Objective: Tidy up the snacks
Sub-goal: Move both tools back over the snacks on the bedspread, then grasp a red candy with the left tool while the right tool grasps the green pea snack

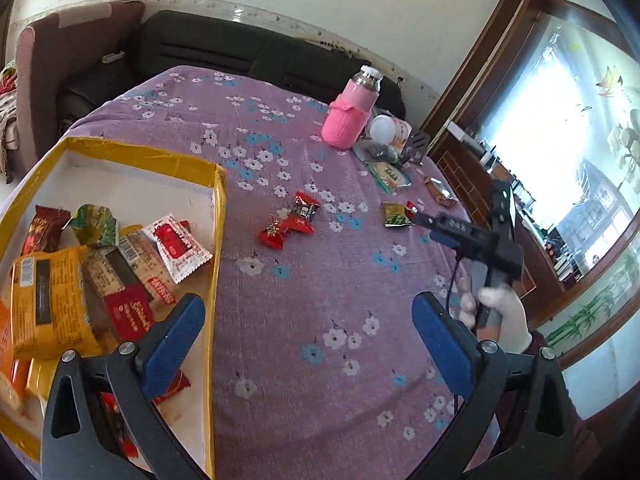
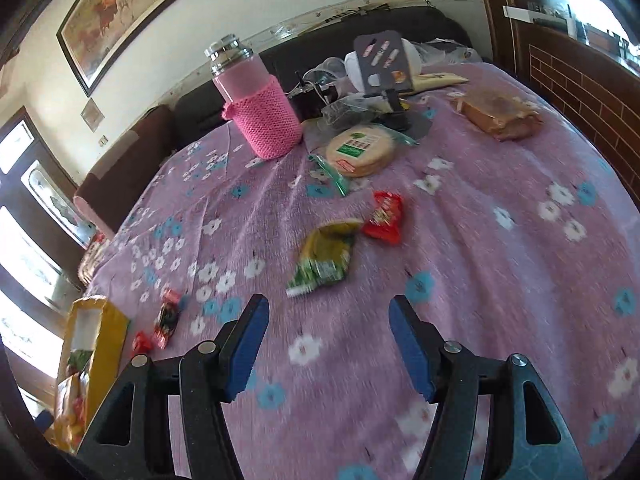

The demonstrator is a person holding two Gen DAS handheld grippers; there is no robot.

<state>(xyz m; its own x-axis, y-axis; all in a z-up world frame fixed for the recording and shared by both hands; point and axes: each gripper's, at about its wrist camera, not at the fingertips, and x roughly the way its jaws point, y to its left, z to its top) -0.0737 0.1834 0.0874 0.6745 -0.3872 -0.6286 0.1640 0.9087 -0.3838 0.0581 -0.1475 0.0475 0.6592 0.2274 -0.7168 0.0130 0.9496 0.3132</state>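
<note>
A yellow box (image 1: 218, 208) at the left holds several wrapped snacks (image 1: 120, 264); it also shows in the right wrist view (image 2: 108, 332). My left gripper (image 1: 308, 320) is open and empty, its left finger over the box edge. Two red candies (image 1: 294, 220) lie on the purple cloth beyond it. My right gripper (image 2: 326, 328) is open and empty, just short of a green snack packet (image 2: 326, 256) with a red packet (image 2: 384, 216) beside it. The right gripper's body (image 1: 472, 236) shows in the left wrist view, reaching toward the green packet (image 1: 396, 214).
A pink-sleeved bottle (image 2: 256, 108) stands at the back. A round flat cake pack (image 2: 360, 148), a brown bread pack (image 2: 500, 114) and a clutter of bags (image 2: 360, 80) lie near it. A dark sofa (image 1: 208, 52) runs behind the table.
</note>
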